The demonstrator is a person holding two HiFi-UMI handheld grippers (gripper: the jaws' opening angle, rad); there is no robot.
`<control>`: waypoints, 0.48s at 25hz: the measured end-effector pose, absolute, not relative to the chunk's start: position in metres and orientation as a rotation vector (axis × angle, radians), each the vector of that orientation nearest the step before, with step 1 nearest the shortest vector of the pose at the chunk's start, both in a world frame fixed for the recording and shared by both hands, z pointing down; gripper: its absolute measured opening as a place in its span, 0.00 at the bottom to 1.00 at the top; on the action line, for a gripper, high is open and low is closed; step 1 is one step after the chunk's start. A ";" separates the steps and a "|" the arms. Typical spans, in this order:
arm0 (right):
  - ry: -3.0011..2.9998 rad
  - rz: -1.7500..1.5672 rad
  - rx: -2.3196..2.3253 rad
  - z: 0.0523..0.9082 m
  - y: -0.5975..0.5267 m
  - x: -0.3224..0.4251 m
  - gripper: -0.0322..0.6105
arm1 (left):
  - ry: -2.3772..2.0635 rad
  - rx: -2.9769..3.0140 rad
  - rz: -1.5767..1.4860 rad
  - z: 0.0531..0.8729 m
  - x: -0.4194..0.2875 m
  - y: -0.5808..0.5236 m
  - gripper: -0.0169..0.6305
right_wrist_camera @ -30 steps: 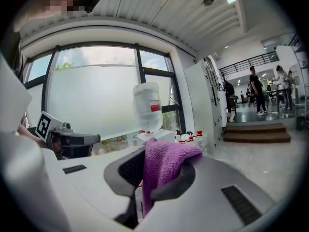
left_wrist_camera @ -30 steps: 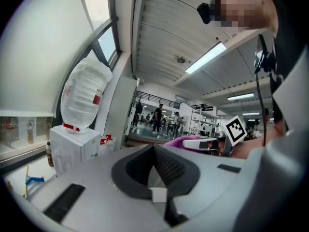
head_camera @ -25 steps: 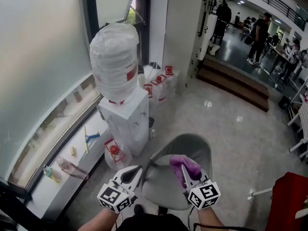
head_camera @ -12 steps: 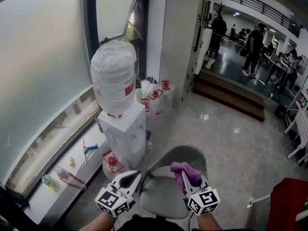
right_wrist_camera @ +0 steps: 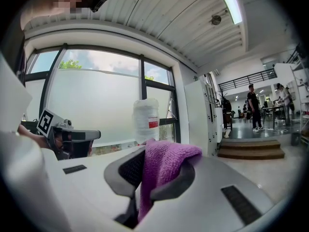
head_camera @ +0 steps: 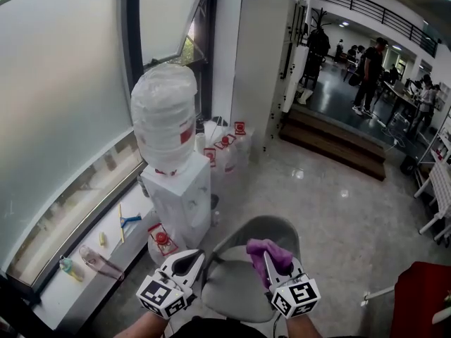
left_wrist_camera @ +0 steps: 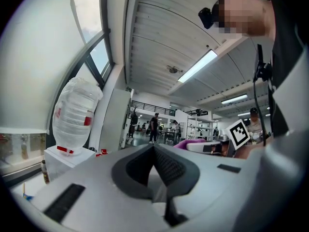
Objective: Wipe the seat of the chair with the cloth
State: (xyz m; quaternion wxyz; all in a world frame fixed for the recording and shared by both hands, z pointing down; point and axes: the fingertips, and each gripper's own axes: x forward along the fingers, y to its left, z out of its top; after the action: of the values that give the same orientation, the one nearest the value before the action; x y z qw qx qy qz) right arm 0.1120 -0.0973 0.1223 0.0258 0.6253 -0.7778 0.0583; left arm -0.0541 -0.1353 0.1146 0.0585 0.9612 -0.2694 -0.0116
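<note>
- Indoors, at far left, a long pale window ledge (head_camera: 67,277) runs under frosted glass and carries a blue-handled squeegee (head_camera: 127,221) and a few small bottles.
- A round, ribbed water bottle (head_camera: 164,115) wrapped in crinkled clear film stands upside down on a boxy white dispenser (head_camera: 180,196). Clear jugs with red caps (head_camera: 227,144) cluster behind it against the wall.
- The left gripper (head_camera: 198,257) is held low at the chair's left edge. In its own view (left_wrist_camera: 153,149) the dark, ridged pads meet in a point, pressed together with nothing between them.
- The chair (head_camera: 236,287) is a smooth grey moulded shell with a curved back, directly below the person and close to the dispenser on its left.
- The cloth (head_camera: 257,246), purple and nubbly, is bunched over the right side of the seat. Whether it touches the seat cannot be told.
- The right gripper (head_camera: 268,258) is clamped on that cloth, and in its own view (right_wrist_camera: 159,154) the fabric (right_wrist_camera: 166,161) spills up and over the tips.
- To the right, glossy pale floor (head_camera: 338,210) lies open as far as dark wooden steps (head_camera: 335,143), where people stand in the hall beyond.
- A red object (head_camera: 423,294) fills the lower right corner.
</note>
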 end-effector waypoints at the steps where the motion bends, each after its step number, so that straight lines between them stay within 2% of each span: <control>1: -2.406 0.179 1.935 0.121 -0.097 0.112 0.09 | -0.819 2.917 -0.038 0.113 -0.054 -0.135 0.03; 12: -2.413 0.163 1.954 0.114 -0.098 0.110 0.09 | -0.872 2.903 -0.074 0.107 -0.056 -0.143 0.03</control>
State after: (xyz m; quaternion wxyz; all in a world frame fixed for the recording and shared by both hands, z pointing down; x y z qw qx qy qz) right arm 0.1096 -0.0978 0.1144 0.0161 0.6284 -0.7759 0.0526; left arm -0.0565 -0.1429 0.1068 0.0549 0.9560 -0.2872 -0.0244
